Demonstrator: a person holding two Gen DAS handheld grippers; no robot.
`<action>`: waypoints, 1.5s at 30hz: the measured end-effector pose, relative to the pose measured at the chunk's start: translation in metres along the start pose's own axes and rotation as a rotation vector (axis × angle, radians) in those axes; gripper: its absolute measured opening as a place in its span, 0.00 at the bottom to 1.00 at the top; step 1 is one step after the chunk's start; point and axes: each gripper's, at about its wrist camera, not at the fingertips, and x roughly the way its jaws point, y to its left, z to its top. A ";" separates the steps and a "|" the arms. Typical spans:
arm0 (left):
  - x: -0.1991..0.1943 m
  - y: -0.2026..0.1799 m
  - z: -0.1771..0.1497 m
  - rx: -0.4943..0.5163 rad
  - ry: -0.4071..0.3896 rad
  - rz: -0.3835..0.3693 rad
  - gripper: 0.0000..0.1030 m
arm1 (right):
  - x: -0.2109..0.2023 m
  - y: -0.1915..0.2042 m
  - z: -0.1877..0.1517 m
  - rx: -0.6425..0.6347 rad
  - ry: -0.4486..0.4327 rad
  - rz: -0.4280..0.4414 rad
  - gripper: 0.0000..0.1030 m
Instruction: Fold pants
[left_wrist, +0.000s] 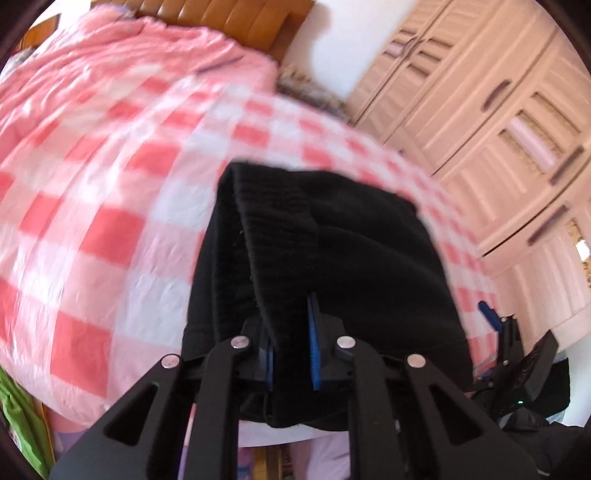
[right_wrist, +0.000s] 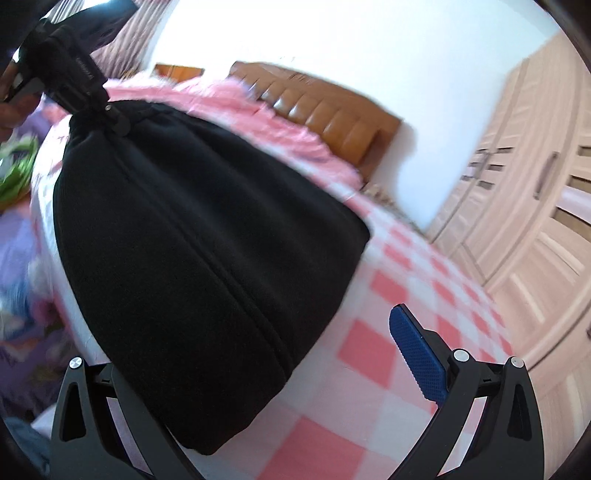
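Pants (left_wrist: 332, 229) lie pinched in left gripper (left_wrist: 291, 332) on checked bedspread (left_wrist: 92, 221); right gripper (right_wrist: 258, 354) gapes wide.

Pants (right_wrist: 192, 251) lie on the bedsheet (right_wrist: 388, 317), headboard (right_wrist: 325, 118) behind, wardrobe (right_wrist: 517, 206) seemingly right.

Black knitted fleece pants (left_wrist: 332, 236), folded and partly lifted

The thick dark fabric is doubled over into a compact bundle above the pink-and-white checked bed sheet (left_wrist: 92, 229). A ribbed edge is seen running down the near fold in the left wrist view. In the right wrist view (right_wrist: 192, 251), a long seam is seen crossing the broad panel, and the far corner is gathered upward to a point.
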 end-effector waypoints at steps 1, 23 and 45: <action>0.008 0.009 -0.004 -0.024 0.003 -0.009 0.15 | 0.003 0.002 -0.002 -0.006 0.010 0.008 0.95; -0.001 0.002 -0.021 0.038 -0.148 0.067 0.28 | -0.052 -0.017 0.029 0.050 -0.150 0.595 0.95; 0.015 -0.098 -0.060 0.229 -0.170 0.078 0.60 | -0.031 0.018 0.017 -0.082 -0.133 0.652 0.96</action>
